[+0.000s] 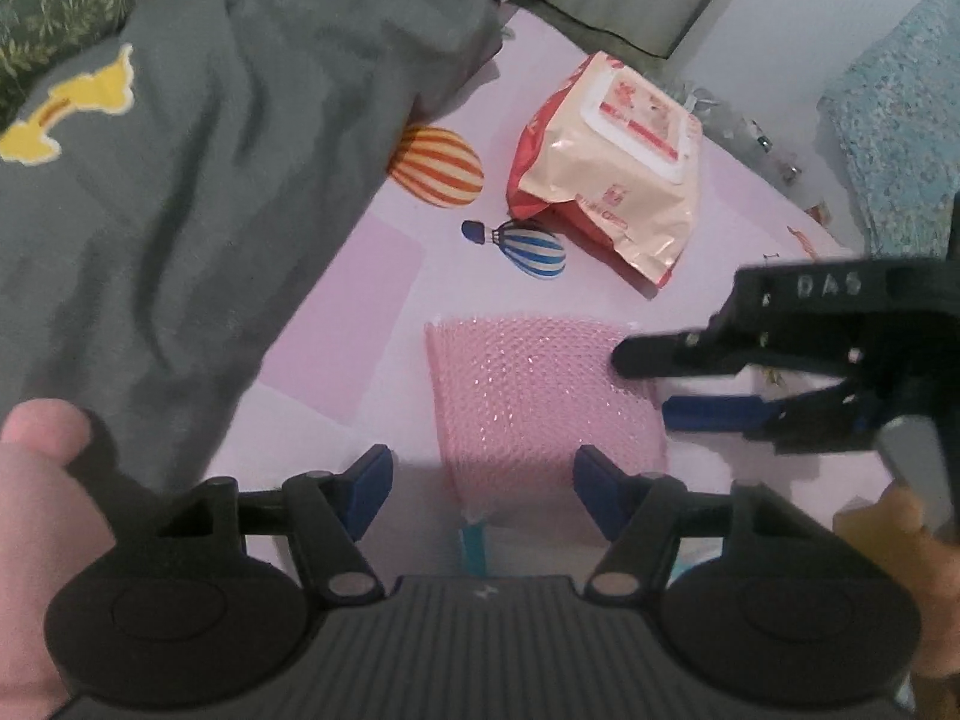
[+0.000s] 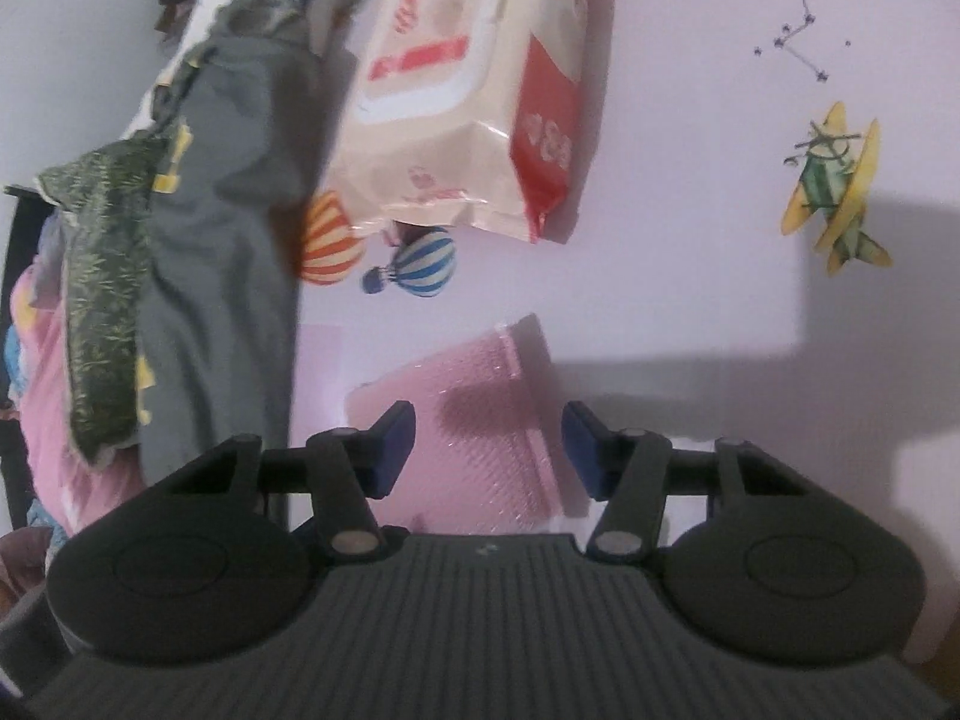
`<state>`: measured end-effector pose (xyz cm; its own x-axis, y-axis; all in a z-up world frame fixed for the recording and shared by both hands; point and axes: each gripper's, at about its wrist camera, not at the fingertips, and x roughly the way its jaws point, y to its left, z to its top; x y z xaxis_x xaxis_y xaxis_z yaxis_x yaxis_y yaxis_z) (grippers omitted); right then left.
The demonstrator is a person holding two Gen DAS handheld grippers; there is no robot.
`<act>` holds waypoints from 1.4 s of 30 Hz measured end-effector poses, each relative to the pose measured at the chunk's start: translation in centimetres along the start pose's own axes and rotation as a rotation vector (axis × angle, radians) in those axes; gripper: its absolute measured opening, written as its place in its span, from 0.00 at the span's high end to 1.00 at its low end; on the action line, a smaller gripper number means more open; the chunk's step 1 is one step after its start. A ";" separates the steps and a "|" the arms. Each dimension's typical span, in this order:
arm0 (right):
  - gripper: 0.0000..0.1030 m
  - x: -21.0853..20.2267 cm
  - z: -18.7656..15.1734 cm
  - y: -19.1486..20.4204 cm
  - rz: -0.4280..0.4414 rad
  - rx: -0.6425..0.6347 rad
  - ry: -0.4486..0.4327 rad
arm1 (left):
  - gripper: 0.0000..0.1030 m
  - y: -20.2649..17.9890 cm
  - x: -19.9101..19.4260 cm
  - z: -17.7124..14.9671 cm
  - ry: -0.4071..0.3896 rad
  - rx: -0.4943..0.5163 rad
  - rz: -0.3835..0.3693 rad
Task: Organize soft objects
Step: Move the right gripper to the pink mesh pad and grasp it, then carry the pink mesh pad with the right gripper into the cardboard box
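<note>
A pink mesh pouch (image 1: 540,396) lies flat on the bed sheet (image 1: 372,276). Both the left gripper (image 1: 480,483) and right gripper (image 2: 487,450) hover with fingers apart, seemingly just above it, gripping nothing.

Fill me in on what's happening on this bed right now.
A person holds a gripper in each hand over a pink mesh pouch lying flat on the lilac bed sheet. The left gripper and right gripper are both open around it, neither visibly gripping. A wet-wipes pack lies beyond, and a grey garment is heaped alongside.
</note>
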<state>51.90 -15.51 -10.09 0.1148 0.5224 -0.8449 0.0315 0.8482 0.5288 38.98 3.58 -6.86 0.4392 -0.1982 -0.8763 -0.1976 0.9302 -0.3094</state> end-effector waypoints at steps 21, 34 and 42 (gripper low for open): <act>0.66 -8.2 -4.4 0.5 0.139 -0.076 -0.090 | 0.46 -4.2 -8.0 -2.4 -0.111 0.101 -0.120; 0.66 -24.4 -15.6 -8.5 0.251 0.009 -0.297 | 0.46 -15.5 -16.0 -9.8 -0.190 0.371 -0.316; 0.65 -30.4 -21.6 -19.4 0.207 0.195 -0.383 | 0.46 -24.5 -13.3 -14.6 -0.078 0.520 -0.406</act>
<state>26.37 -45.96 3.65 0.4948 0.5779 -0.6490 0.1512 0.6782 0.7191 25.21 -21.10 6.98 0.4553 -0.5593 -0.6928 0.4372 0.8183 -0.3732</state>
